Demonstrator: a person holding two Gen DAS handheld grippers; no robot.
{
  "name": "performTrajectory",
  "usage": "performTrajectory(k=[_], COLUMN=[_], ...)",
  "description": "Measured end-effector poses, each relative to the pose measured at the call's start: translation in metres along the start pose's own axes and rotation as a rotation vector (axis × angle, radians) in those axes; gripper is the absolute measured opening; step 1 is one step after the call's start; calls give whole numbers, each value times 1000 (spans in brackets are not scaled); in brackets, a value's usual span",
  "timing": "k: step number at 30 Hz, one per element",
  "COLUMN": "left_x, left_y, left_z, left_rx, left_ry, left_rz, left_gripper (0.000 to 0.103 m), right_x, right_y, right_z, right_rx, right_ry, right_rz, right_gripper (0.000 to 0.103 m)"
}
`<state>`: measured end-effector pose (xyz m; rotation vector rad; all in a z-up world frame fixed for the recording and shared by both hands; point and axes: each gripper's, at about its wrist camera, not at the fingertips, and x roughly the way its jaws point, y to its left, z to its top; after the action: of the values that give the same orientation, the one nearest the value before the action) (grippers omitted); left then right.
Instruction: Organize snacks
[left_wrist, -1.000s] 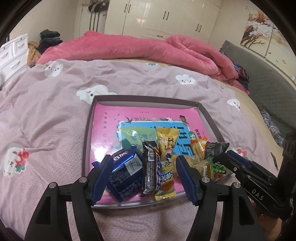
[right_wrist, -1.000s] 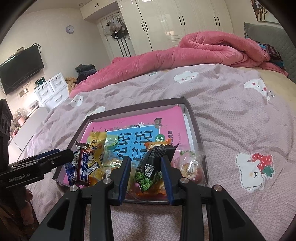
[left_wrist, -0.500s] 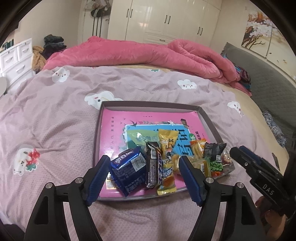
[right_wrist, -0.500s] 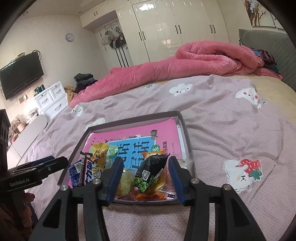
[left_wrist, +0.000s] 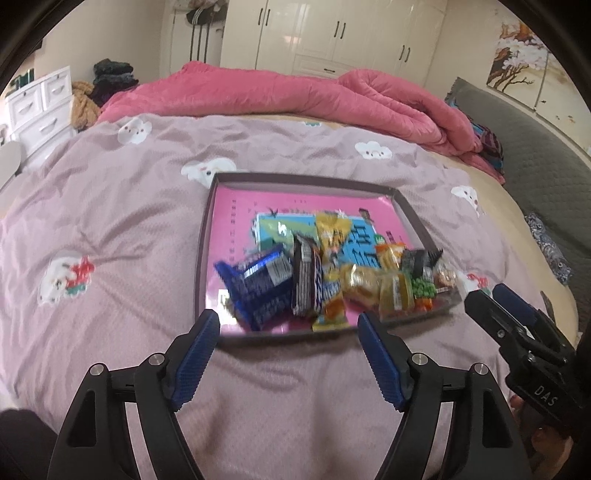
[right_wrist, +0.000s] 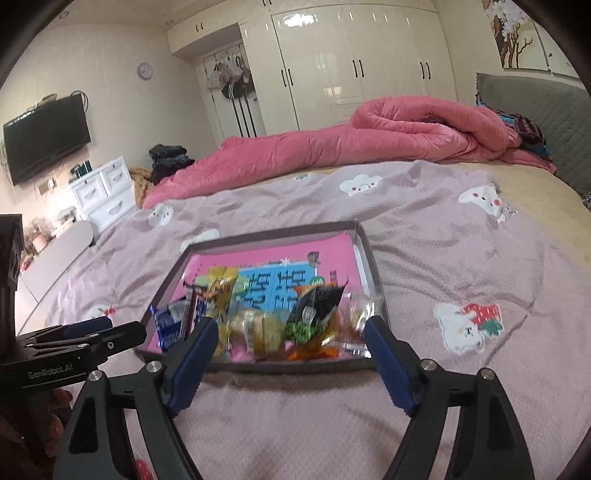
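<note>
a bed covered in a mauve sheet (left_wrist: 122, 236) printed with cartoon clouds, a rumpled pink duvet (right_wrist: 369, 144) heaped along its far side, white wardrobes (right_wrist: 354, 62) behind, a white drawer unit (right_wrist: 105, 192) and wall-mounted television (right_wrist: 46, 138) at left.

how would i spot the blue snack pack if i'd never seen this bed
On the mauve bedspread sits a shallow tray with a pink liner. The blue snack pack lies at the left end of the snack pile, the only dark blue wrapper, beside a black bar.

Snacks (left_wrist: 325, 280) in tray (left_wrist: 295, 180) (on bed (left_wrist: 110, 229))
</note>
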<state>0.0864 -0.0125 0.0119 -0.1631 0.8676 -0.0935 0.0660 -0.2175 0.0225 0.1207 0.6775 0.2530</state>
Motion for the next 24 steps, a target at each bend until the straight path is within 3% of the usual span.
performTrajectory(k=[24], left_x=[-25], left_y=[-4], left_z=[-48], left_rx=[-8], left_ry=[36], left_rz=[31], left_gripper=[79], right_x=[-22], right_y=[34], right_z=[-43], right_rx=[-100], right_ry=[99], right_rz=[-33], right_gripper=[90])
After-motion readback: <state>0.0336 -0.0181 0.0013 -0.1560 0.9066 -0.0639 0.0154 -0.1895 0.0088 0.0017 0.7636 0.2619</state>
